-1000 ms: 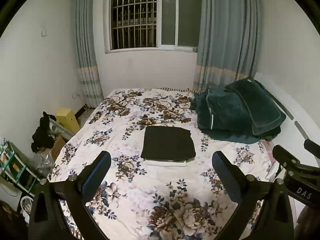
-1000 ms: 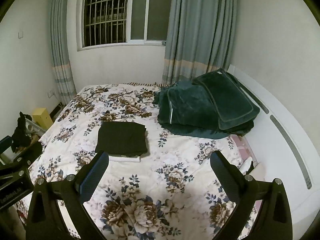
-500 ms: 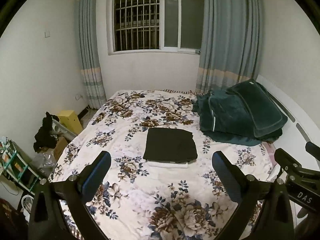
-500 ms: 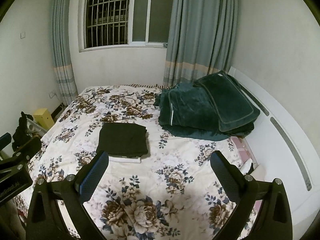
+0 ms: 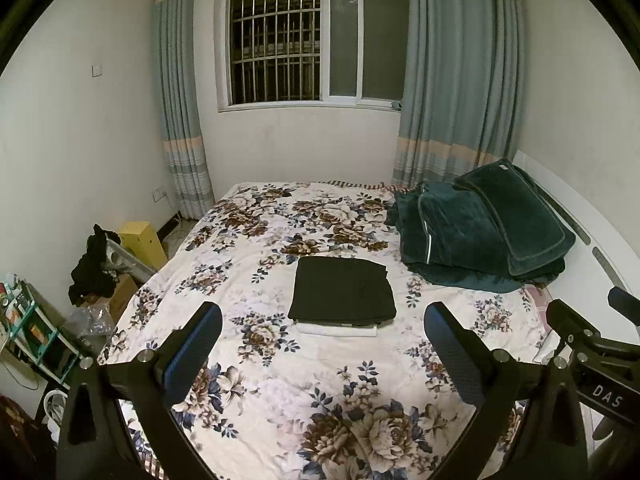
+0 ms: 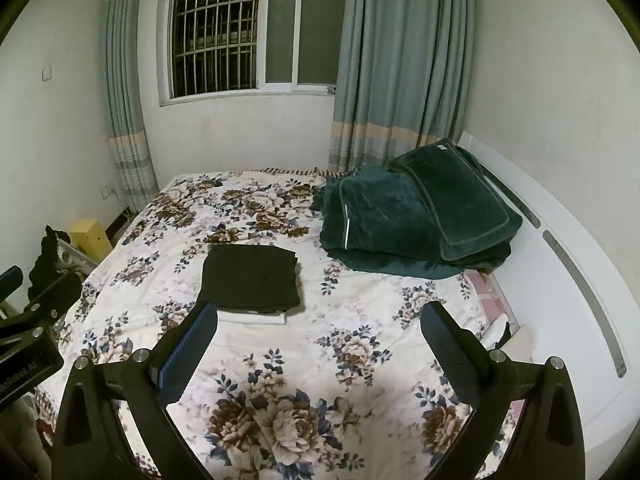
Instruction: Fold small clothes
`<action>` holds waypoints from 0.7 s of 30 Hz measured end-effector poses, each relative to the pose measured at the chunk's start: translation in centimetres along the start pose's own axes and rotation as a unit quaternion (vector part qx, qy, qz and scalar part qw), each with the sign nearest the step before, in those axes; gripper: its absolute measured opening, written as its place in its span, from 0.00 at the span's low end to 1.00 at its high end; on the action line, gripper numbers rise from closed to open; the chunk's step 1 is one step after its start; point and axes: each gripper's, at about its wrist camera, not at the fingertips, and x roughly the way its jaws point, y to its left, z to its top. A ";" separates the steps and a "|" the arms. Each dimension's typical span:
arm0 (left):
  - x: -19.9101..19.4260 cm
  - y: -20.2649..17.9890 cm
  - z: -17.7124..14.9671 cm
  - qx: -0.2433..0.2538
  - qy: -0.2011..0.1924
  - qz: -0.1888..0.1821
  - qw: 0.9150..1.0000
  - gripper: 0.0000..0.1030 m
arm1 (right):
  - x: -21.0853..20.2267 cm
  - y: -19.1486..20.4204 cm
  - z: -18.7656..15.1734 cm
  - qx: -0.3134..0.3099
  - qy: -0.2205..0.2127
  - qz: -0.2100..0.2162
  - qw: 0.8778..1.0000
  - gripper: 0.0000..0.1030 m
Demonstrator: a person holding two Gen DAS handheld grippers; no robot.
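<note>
- My left gripper (image 5: 322, 344) had its two fingers spread wide apart, holding nothing, raised above the near edge of the bed (image 5: 280, 380).
- My right gripper (image 6: 318, 342) was likewise parted, with nothing between its fingers, hanging over the same near edge, more toward the headboard side.
- In the left wrist view the body of my right gripper showed at the right edge; in the right wrist view my left one showed at the left edge, so the two were side by side and apart.
- Past my fingertips lay the folded black garment (image 5: 342, 292), a flat, squared rectangle near the middle of the floral bedspread (image 6: 280, 360).
- It rested on top of a folded white garment (image 5: 336, 330), only the near strip of which showed from under the black one.
- Neither gripper touched the stack; both were well short of it.
- A dark green blanket (image 6: 412, 224), heaped and partly folded, sat at the far right corner of the bed, against the white headboard (image 6: 560, 248).
- Behind the bed stood a barred window (image 5: 308, 40) between grey-blue curtains (image 5: 456, 80).
- On the floor by the bed's left edge were a yellow box (image 5: 142, 242), some dark clothing (image 5: 90, 266) thrown over clutter, and a small shelf (image 5: 24, 332).
</note>
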 end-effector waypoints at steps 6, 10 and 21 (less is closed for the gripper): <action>-0.1 0.1 0.0 0.000 0.000 0.000 1.000 1.00 | -0.6 0.1 -0.3 0.005 -0.001 -0.002 1.000 1.00; -0.1 0.1 0.0 0.000 0.000 0.000 1.000 1.00 | -0.6 0.1 -0.3 0.007 -0.001 -0.001 1.000 1.00; -0.3 0.3 -0.1 -0.001 0.000 0.000 1.000 1.00 | -0.9 0.5 -0.7 0.007 -0.003 0.000 1.000 1.00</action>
